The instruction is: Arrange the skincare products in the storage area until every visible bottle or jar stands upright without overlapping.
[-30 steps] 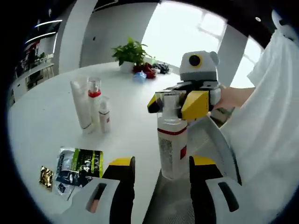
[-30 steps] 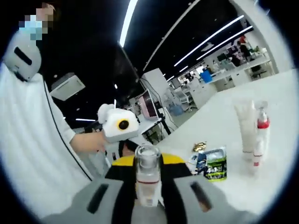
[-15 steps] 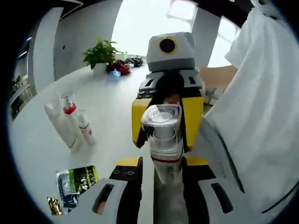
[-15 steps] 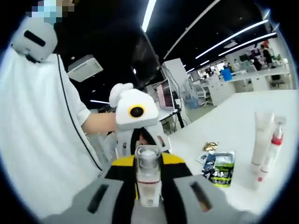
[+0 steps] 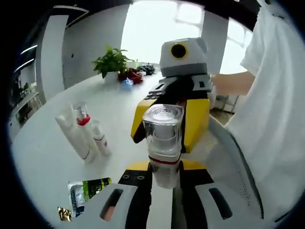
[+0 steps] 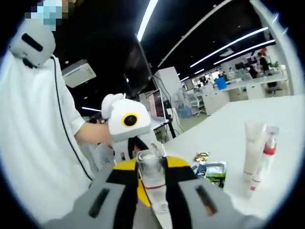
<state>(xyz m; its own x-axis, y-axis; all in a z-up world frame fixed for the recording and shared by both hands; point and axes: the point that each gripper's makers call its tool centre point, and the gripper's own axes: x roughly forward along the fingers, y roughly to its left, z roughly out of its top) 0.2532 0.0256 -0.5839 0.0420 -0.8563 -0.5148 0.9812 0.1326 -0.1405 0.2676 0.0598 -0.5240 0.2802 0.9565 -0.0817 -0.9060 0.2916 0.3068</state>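
We note both tools facing each other, the left tool (image 5: 164, 174) and right tool (image 6: 152, 188) each clamped on one clear-capped bottle (image 5: 163, 143). Beyond them on the white counter (image 5: 119, 105), three more bottles (image 5: 83, 138) stand upright.

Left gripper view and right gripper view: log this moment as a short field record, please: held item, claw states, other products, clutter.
held item: clear-capped spray bottle, white with red band
left claw: shut on bottle's lower body
right claw: shut on same bottle
standing products: white tube, red-collared bottle, small white bottle, grouped upright on white table
clutter: green-black sachet, gold packet
background: potted plant
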